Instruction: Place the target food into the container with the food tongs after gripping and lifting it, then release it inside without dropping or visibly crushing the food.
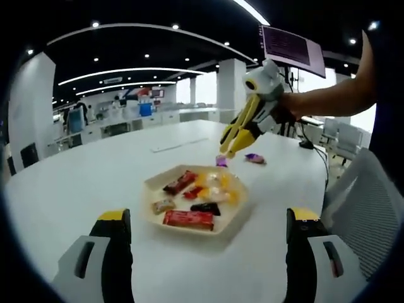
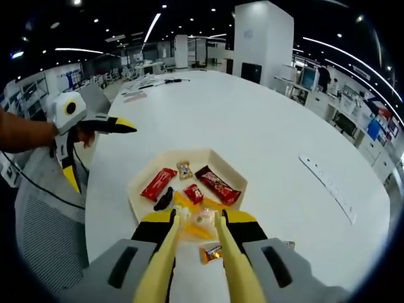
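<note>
Setting: open-plan office with strip ceiling lights, white columns and distant desks; work surface is a large, smooth, matte white table (image 1: 82,189).

Container: shallow hexagonal tray (image 2: 142,203), cream, low flared walls. In the left gripper view it lies ahead of and between the left gripper's (image 1: 208,252) jaws; in the right gripper view it lies just beyond the tong tips.

Contents of tray: long glossy red wrapped bar (image 1: 188,219); a second red bar (image 1: 180,182) at the far-left wall; small red packet (image 1: 193,192); small black packet (image 1: 206,208); small tan printed packet (image 1: 163,206); a cluster of crinkled yellow and clear wrapped sweets (image 1: 218,186).

Food tongs (image 2: 196,252): two long yellow plastic blades clamped in the right gripper (image 2: 197,235), running forward from its black-and-yellow jaws. Blades stand slightly apart near the tips, with a clear-wrapped sweet (image 2: 203,218) seen between them over the tray's near edge; whether it is pinched cannot be told. An orange-wrapped sweet (image 2: 211,254) lies below, between the blades.

Loose items: two purple wrapped candies (image 1: 255,158) on the table beyond the tray, near the tong tips.

Left gripper: jaws spread wide, nothing between them, held by a bare hand (image 2: 82,136).
</note>
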